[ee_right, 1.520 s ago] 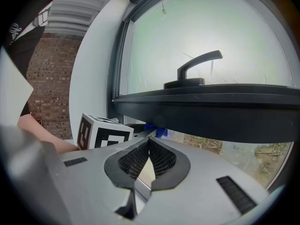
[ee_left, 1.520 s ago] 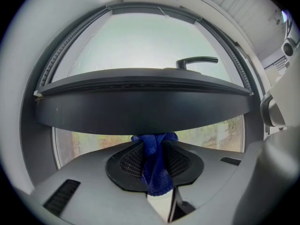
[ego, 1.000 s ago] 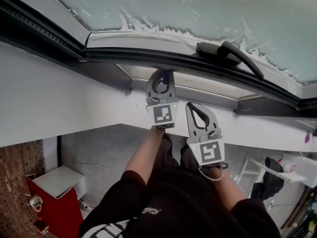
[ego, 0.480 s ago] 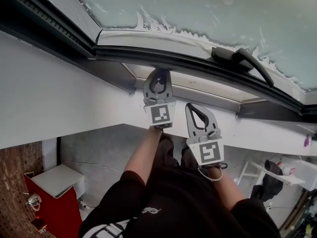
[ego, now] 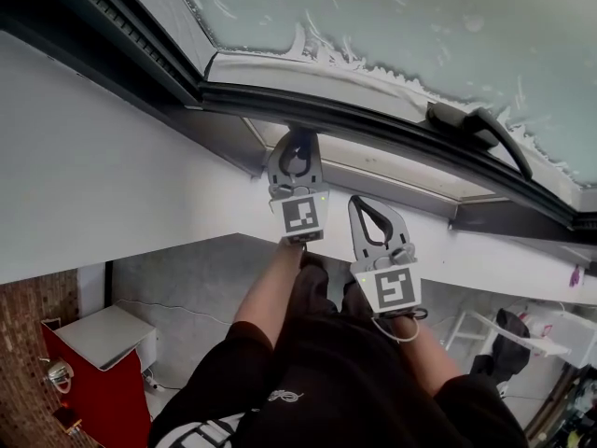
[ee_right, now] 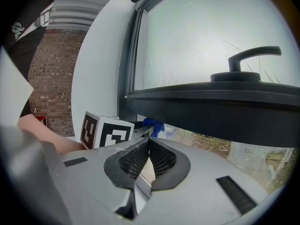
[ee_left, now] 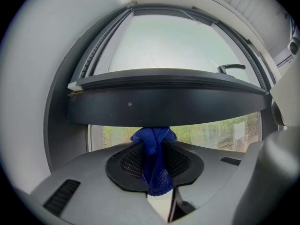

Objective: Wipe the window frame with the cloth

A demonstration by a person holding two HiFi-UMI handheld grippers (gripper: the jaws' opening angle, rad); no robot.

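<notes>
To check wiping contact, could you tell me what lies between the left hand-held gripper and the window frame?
Left gripper view: the blue cloth, clamped in that hand-held gripper, reaches up to the window frame.

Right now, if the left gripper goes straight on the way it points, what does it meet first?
Probably the dark window frame just ahead; the blue cloth in the left gripper seems to touch its underside.

A: Where's the light from?
B: Daylight through the pale pane point(ego: 420, 26); the window frame point(ee_left: 164, 107) goes near black against it.
A: Sharp?
B: Fairly; both gripper views bend hard, corners vignetted black.
</notes>
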